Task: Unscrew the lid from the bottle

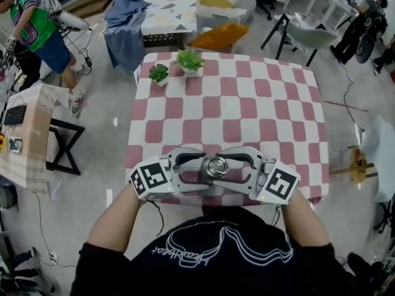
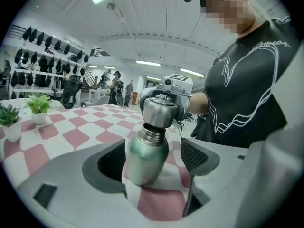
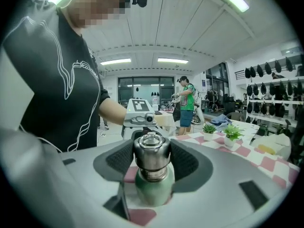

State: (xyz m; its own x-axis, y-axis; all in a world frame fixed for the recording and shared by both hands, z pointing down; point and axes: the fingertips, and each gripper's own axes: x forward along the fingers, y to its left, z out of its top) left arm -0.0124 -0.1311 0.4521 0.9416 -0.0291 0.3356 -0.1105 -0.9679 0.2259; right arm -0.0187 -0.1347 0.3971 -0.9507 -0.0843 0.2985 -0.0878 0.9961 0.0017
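A workshop-like room with ceiling strip lights surrounds a tabletop (image 1: 247, 97) under a pink-and-white checked cloth. Two small potted plants (image 1: 158, 73) stand near its far edge, and a person in a green top (image 1: 34, 26) stands off to the far left. At the near edge, close to the wearer's body, the two tools meet tip to tip over a green bottle (image 2: 145, 158). The right tool (image 3: 152, 158) is clamped on the steel lid (image 3: 151, 152), one dark pad pressing on each side. The lid sits raised on the neck, with the steel threads showing beneath it, and it looks tilted against the body in the left gripper view. The left tool (image 2: 152, 158) stands wide around the bottle's green body. The body lies against one pad, and a clear gap separates it from the other. The bottle leans slightly, its base over the cloth; whether it rests there cannot be told.
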